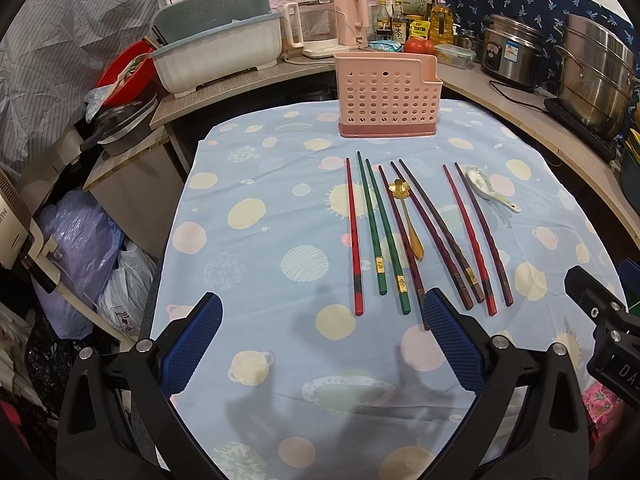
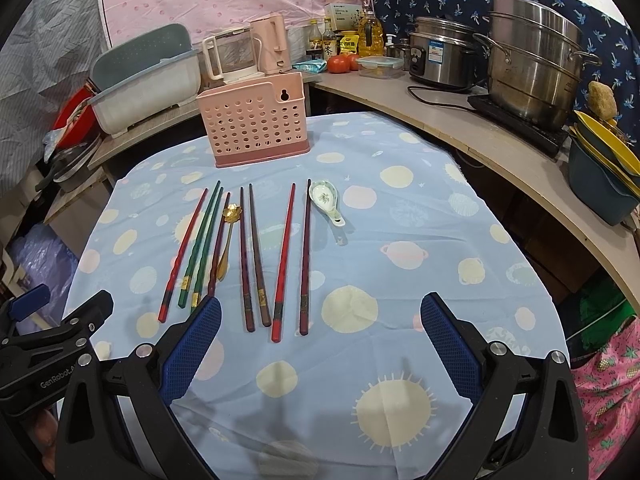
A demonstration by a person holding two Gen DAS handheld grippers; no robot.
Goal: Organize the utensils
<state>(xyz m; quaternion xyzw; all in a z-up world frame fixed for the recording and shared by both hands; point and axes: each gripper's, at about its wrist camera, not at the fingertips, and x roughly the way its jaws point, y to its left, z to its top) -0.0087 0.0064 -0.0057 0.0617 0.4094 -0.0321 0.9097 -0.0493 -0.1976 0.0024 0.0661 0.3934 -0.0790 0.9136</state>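
Note:
Several chopsticks lie in a row on the blue patterned tablecloth [image 1: 260, 264]: a red one [image 1: 353, 236], two green ones [image 1: 378, 232], dark brown ones [image 1: 438, 236]. A gold spoon [image 1: 408, 220] lies among them and a white ceramic spoon [image 1: 486, 186] at the right end. A pink perforated utensil holder [image 1: 388, 94] stands behind them, also in the right wrist view [image 2: 256, 118]. My left gripper [image 1: 322, 344] is open and empty, above the cloth near the chopsticks' near ends. My right gripper [image 2: 320, 340] is open and empty, right of the chopsticks [image 2: 256, 256].
A dish rack [image 1: 216, 52], kettles [image 1: 316, 26], bottles, tomatoes [image 1: 418, 45] and steel pots [image 1: 596, 68] stand on the counter behind and to the right. Plastic bags [image 1: 84, 256] lie on the floor at the left. Yellow plates [image 2: 608, 144] sit in a tub at the far right.

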